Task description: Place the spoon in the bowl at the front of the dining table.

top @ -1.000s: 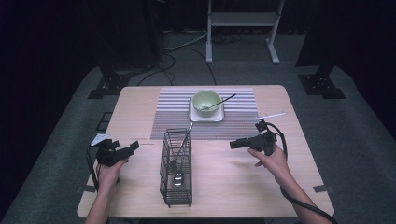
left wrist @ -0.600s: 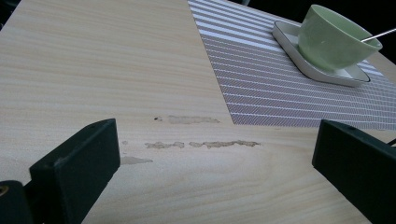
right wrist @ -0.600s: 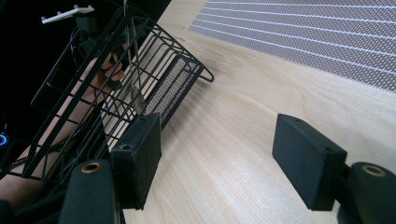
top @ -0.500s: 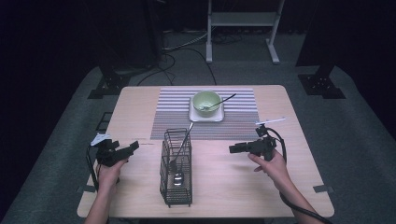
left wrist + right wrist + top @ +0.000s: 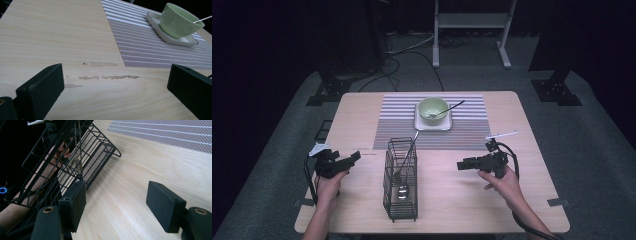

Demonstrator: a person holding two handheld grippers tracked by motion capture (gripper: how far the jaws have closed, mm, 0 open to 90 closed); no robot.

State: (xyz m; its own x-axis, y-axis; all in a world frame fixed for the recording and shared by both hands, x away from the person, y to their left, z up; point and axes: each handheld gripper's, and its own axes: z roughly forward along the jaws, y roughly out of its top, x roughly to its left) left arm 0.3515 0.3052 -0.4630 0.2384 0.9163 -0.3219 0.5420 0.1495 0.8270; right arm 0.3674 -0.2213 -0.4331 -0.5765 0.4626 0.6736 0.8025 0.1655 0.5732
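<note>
A black wire basket [image 5: 387, 181] stands at the middle front of the wooden table [image 5: 362, 117], with a metal spoon [image 5: 406, 161] leaning inside it. My left gripper [image 5: 354, 156] hovers left of the basket, open and empty; its jaws [image 5: 115, 80] frame bare wood. My right gripper [image 5: 460, 165] sits to the right of the basket and points at it, open with nothing between the jaws [image 5: 116, 202]. The right gripper view has the basket [image 5: 96, 165] and the spoon [image 5: 78, 167] just beyond the left jaw.
A green bowl [image 5: 433, 108] on a white square plate [image 5: 432, 125] rests on a striped placemat [image 5: 397, 120] at the back, with a utensil [image 5: 452, 107] leaning in it. The bowl [image 5: 180, 21] lies far right in the left gripper view. Dried smudges [image 5: 107, 77] mark the wood.
My right gripper has drifted a little toward the near edge of the table. The left gripper and the basket have stayed put.
</note>
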